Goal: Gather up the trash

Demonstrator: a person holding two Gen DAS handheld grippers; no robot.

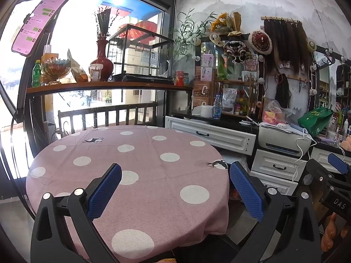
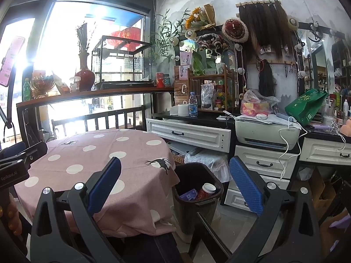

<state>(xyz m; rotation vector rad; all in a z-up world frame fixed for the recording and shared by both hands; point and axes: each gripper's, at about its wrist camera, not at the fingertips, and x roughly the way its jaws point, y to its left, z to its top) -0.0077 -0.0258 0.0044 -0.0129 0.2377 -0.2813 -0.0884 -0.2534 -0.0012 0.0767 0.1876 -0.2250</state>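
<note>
Pink cloth with white dots covers the round table [image 1: 136, 164] below the left tool [image 1: 175, 188], whose blue-padded fingers stand wide apart and hold nothing. The right tool [image 2: 175, 186] is also wide open and empty. Between its fingers, just beside the table edge, stands a dark plastic trash bin [image 2: 193, 210] holding a red paper cup [image 2: 206, 191] and a purple packet [image 2: 188, 195].

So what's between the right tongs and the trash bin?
Nothing: the right wrist view shows only open air between the right tongs and the trash bin, which stands beside the table.
</note>
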